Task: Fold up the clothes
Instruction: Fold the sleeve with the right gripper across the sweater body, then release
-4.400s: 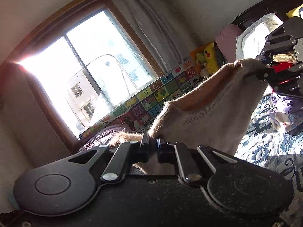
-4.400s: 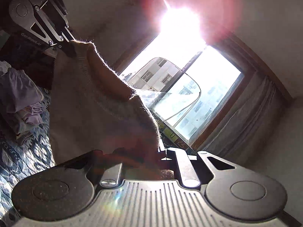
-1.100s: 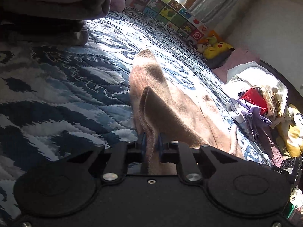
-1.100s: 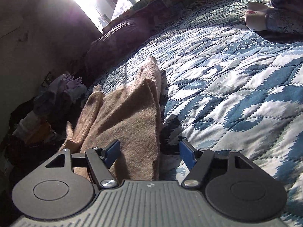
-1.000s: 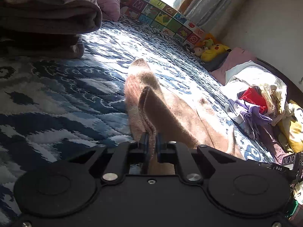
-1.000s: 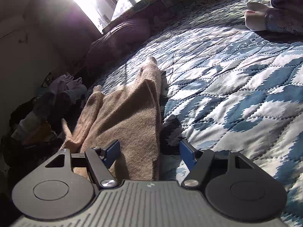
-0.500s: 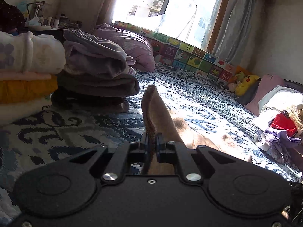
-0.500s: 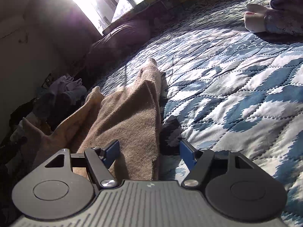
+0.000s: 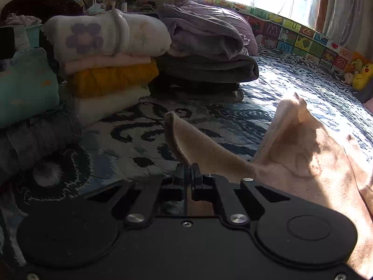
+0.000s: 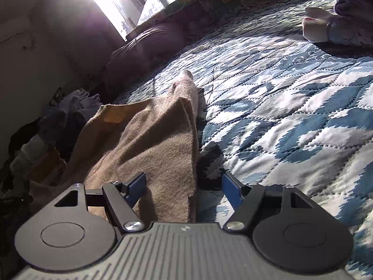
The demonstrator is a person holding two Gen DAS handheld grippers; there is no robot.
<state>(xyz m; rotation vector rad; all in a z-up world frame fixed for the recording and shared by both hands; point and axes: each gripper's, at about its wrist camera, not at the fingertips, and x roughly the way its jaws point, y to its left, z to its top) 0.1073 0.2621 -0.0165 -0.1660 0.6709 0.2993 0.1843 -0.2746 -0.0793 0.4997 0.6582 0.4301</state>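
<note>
A tan knit sweater point(image 9: 310, 149) lies partly on the blue patterned quilt point(image 9: 144, 130). My left gripper point(image 9: 188, 169) is shut on one edge of it and holds that edge lifted off the bed, so a flap rises in front of the jaws. In the right wrist view the same sweater point(image 10: 158, 140) stretches away from me along the quilt point(image 10: 291, 107). My right gripper point(image 10: 184, 184) is open, its blue pads spread on either side of the sweater's near end without pinching it.
Stacks of folded clothes point(image 9: 107, 70) and grey-purple blankets point(image 9: 205, 53) stand at the back left. A teal bundle point(image 9: 25, 86) is at the far left. Plush toys point(image 9: 359, 74) sit by the window. A loose clothes pile point(image 10: 345, 23) lies far right.
The left gripper has swung left with the sweater edge, now facing the folded stacks, and the flap is raised higher. The right gripper stayed open and still; the sweater's left part lifted.
</note>
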